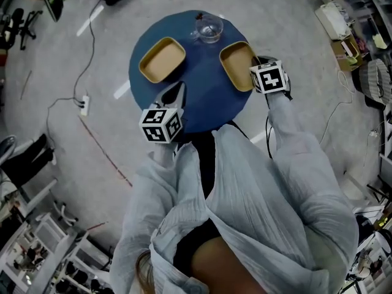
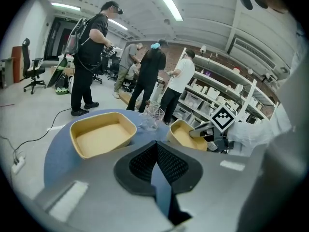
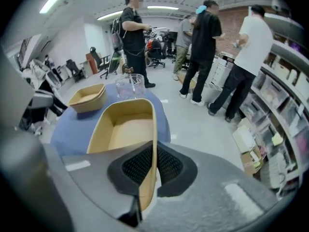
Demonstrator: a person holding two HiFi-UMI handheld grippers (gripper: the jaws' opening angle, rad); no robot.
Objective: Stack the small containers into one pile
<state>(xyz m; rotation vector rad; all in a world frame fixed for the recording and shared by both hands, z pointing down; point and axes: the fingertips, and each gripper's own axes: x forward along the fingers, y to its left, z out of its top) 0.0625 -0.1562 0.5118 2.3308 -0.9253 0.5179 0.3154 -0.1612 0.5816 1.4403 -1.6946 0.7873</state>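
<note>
Even overhead light from ceiling strips point(image 2: 166, 4), soft shadows, fisheye curvature, dark vignetted corners.

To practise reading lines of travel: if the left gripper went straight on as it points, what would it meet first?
Probably the glass cup, past bare blue table; depth is unclear.

On one round blue table point(image 1: 202, 106), a left container point(image 1: 162, 60) and a right container point(image 1: 237, 65) are counted, two tan ones in all. One clear glass cup point(image 1: 209, 28) is seen at the far edge. Two claws are counted: the left claw point(image 2: 155, 146) and the right claw point(image 3: 154, 151).
</note>
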